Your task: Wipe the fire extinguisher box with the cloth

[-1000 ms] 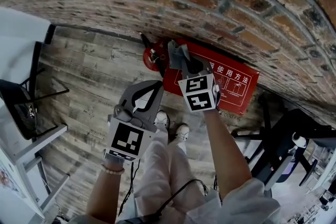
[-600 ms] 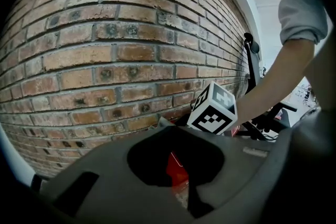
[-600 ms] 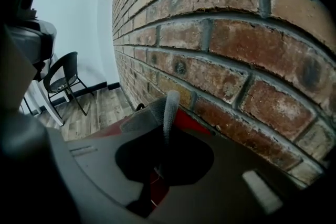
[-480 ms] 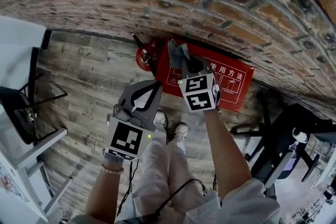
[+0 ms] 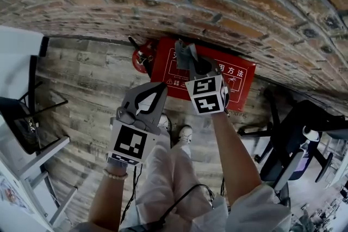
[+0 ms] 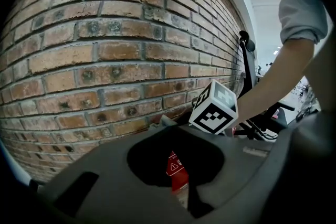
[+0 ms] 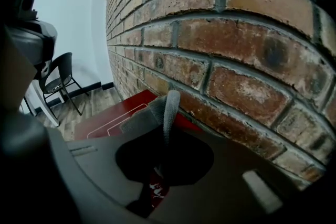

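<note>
Grey cloth (image 5: 184, 55) is clamped in the right gripper (image 5: 191, 65) jaws over the red fire extinguisher box (image 5: 239, 77); left gripper (image 5: 156, 89) jaws are closed, empty.

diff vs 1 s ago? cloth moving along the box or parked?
The right gripper, shut on the cloth, has shifted along the red box, away from the end by the fire extinguisher and toward the middle. The head view shifted too, so the travel is hard to gauge. Nothing was taken hold of or let go. The left gripper stays shut and empty, short of the box.
</note>
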`<state>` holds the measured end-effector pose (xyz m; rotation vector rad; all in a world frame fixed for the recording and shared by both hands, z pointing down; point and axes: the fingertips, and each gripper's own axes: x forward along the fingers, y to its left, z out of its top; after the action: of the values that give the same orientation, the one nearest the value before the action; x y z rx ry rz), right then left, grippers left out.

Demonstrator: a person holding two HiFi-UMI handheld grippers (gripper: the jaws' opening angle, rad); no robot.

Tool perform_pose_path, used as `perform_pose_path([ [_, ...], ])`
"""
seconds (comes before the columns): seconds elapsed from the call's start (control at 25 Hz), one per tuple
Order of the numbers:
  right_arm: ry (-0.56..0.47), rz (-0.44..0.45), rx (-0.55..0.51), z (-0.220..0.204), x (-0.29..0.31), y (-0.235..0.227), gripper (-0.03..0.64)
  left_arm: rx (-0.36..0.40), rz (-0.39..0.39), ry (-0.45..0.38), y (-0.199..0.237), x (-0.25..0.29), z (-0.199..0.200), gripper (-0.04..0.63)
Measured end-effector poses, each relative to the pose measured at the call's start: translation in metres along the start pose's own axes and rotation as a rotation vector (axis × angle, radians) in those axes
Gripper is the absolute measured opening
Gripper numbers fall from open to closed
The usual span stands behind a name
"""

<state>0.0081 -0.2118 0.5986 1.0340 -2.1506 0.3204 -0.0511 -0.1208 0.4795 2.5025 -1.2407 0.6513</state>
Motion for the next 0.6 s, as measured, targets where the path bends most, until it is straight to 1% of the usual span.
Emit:
perform_pose_path([
  [0.2, 0.001, -0.024, 0.015, -0.01, -0.008, -0.016, 0.018, 0.024, -0.022, 0.017, -0.012, 0.008, 0.001, -0.003],
  [0.6, 0.011, -0.069, 0.04, -0.032, -0.027, -0.045, 0.018, 0.049, -0.062, 0.021, -0.036, 0.025, 0.01, -0.003],
])
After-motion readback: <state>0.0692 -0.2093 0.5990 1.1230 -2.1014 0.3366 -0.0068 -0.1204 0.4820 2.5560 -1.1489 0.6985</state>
